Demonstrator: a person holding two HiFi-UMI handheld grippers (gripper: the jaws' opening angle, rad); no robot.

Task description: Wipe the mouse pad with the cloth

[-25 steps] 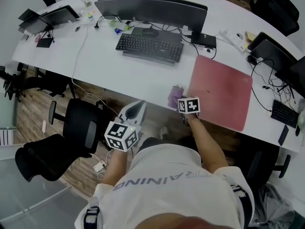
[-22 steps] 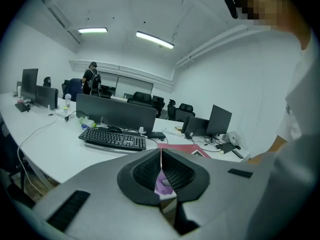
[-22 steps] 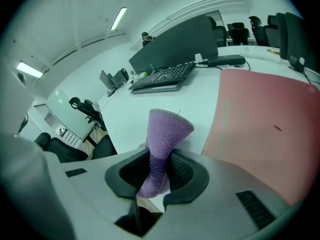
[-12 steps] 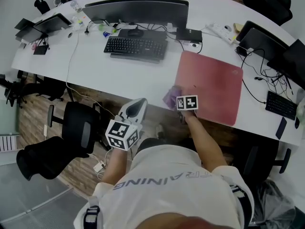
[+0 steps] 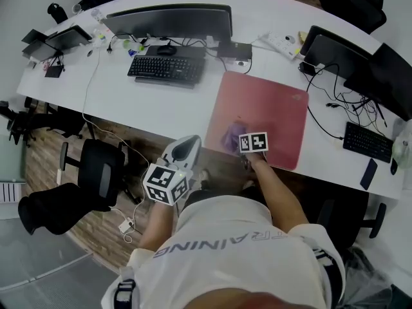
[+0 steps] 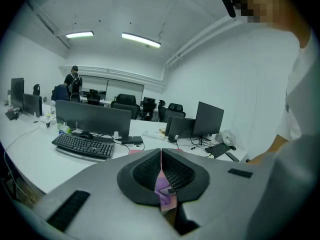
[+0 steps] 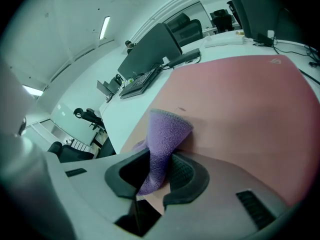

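Observation:
The red mouse pad (image 5: 264, 108) lies on the white desk (image 5: 148, 108), near its front edge. A purple cloth (image 5: 230, 137) rests on the pad's near-left part, pinched by my right gripper (image 5: 246, 139). In the right gripper view the cloth (image 7: 167, 129) stands up in a cone from between the fingers of the right gripper (image 7: 160, 156), and its far end presses on the pad (image 7: 240, 99). My left gripper (image 5: 185, 148) hangs off the desk in front of the person's body, jaws together, with nothing held. In the left gripper view the left gripper (image 6: 161, 159) points at the desk.
A black keyboard (image 5: 166, 69) and a wide monitor (image 5: 167, 21) stand left of the pad. More monitors (image 5: 335, 50), cables, a power strip (image 5: 280, 42) and a second keyboard (image 5: 367, 143) sit to the right. A black office chair (image 5: 96, 172) stands on the floor at the left.
My right gripper has carried the cloth from the desk beside the pad's left edge onto the pad. The left gripper has stayed where it was.

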